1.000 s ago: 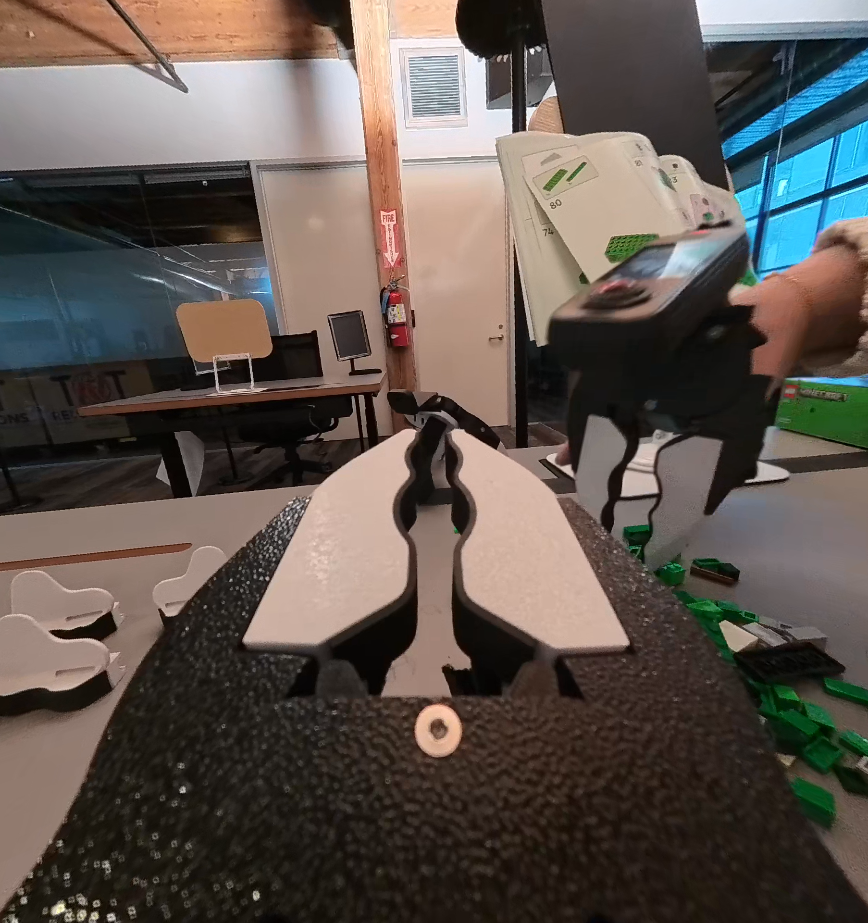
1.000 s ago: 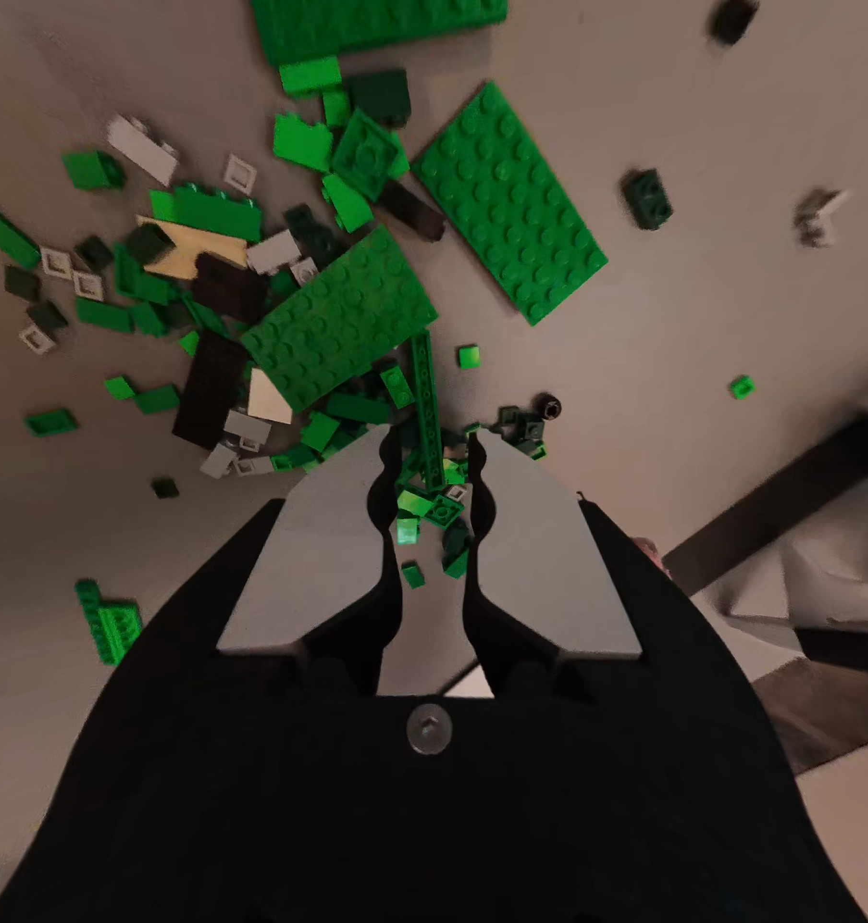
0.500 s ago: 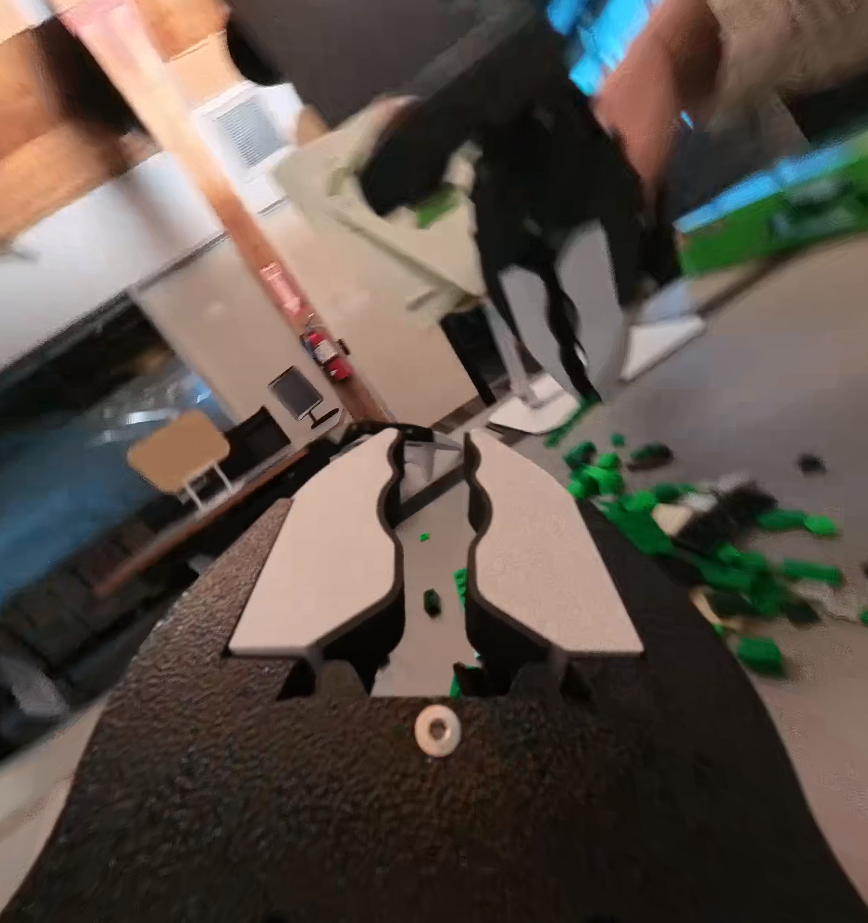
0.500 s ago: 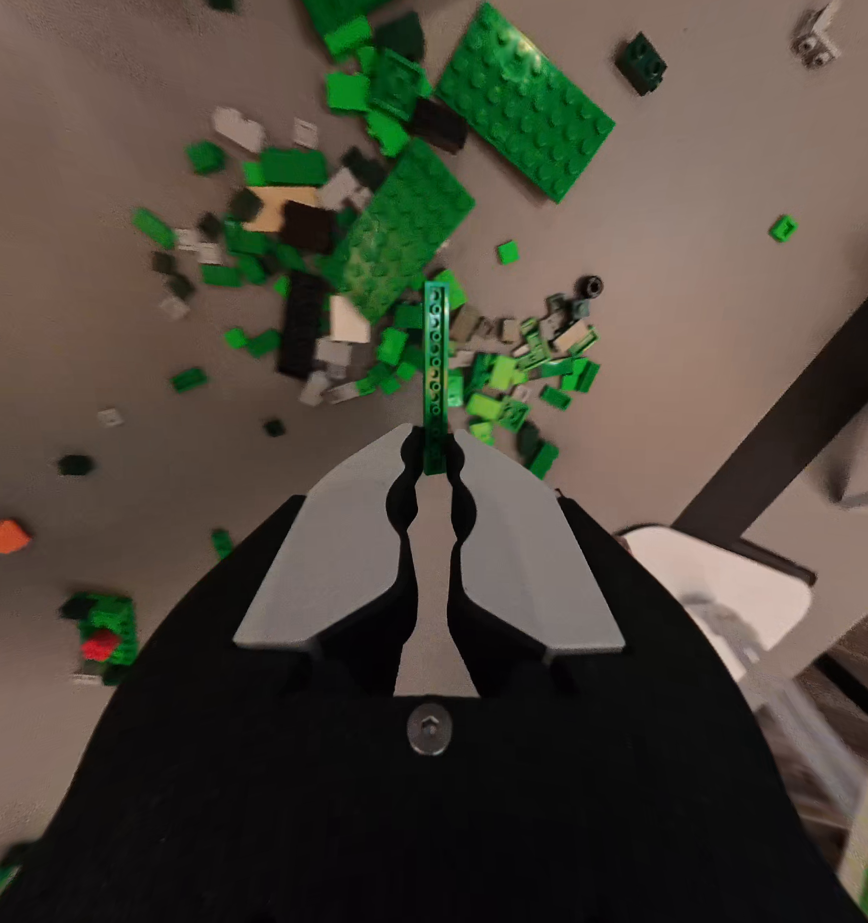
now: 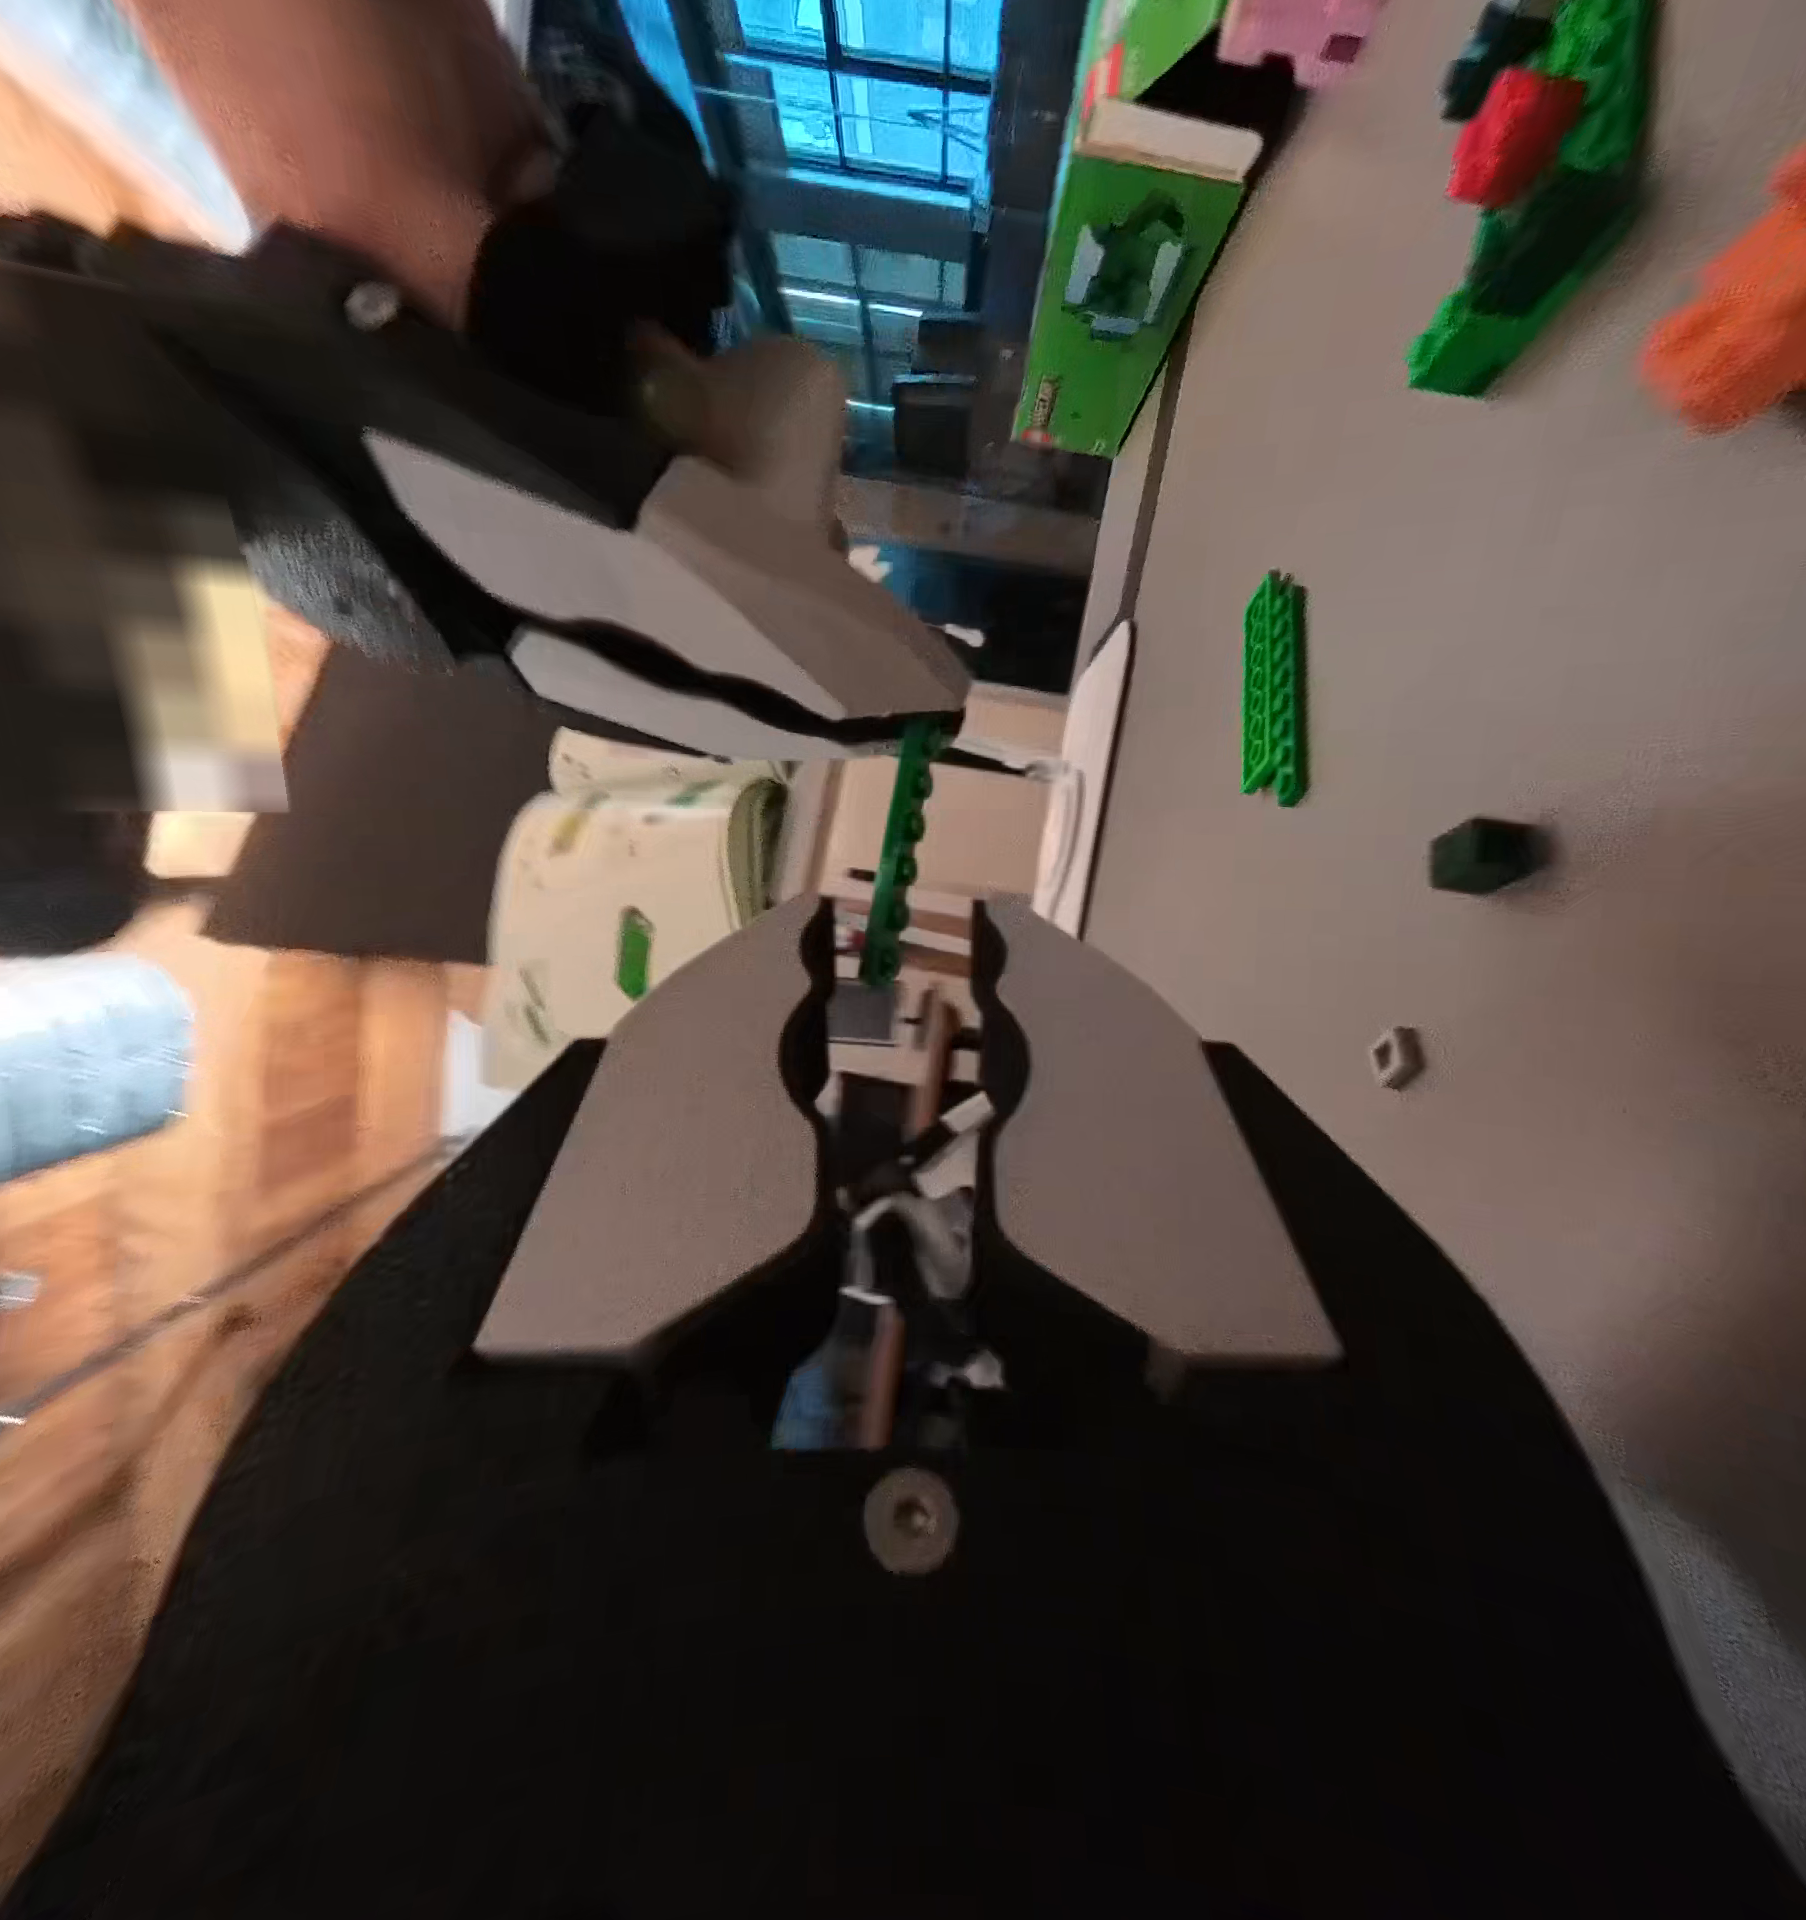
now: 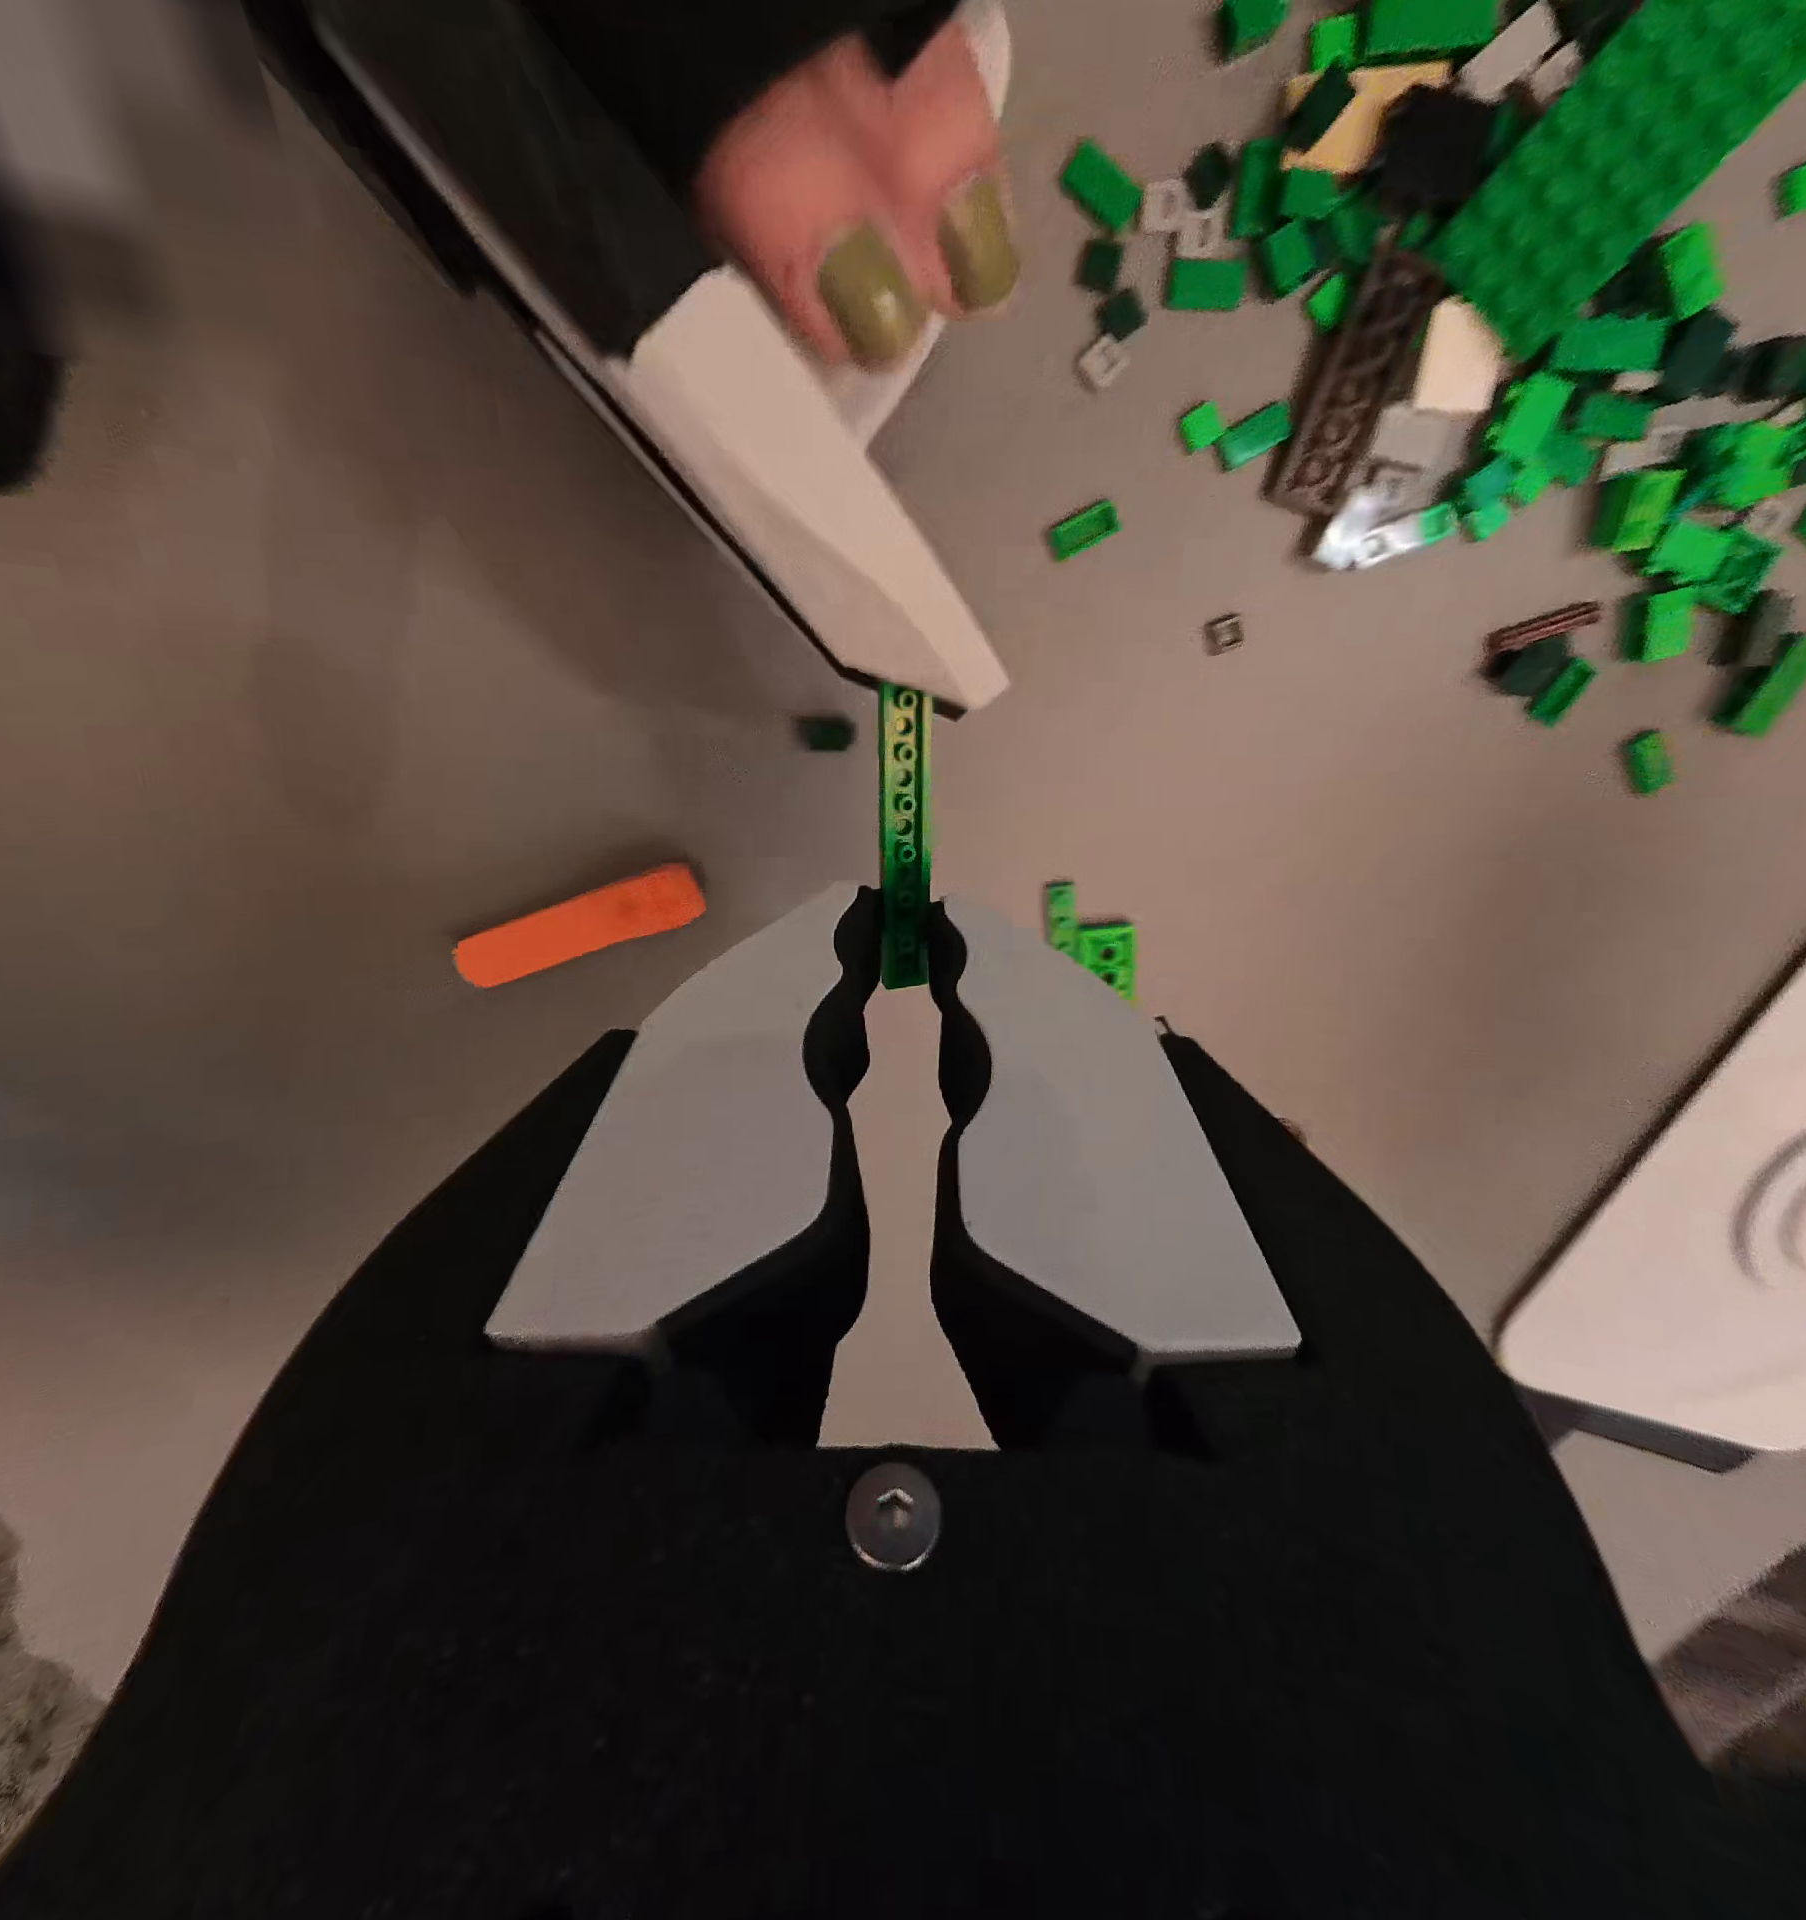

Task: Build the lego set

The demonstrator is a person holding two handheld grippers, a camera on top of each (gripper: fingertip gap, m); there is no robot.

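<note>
Right gripper (image 6: 894,940) pinches 1 end of green strip (image 6: 904,821); far end sits between left gripper's (image 5: 899,940) open tips, strip pointing straight at it.

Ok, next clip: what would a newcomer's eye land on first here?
The long green strip, pinched at its near end by the right gripper, with the left gripper at its far end. Then the scattered green bricks at upper right, and the orange piece lying alone on the table.
</note>
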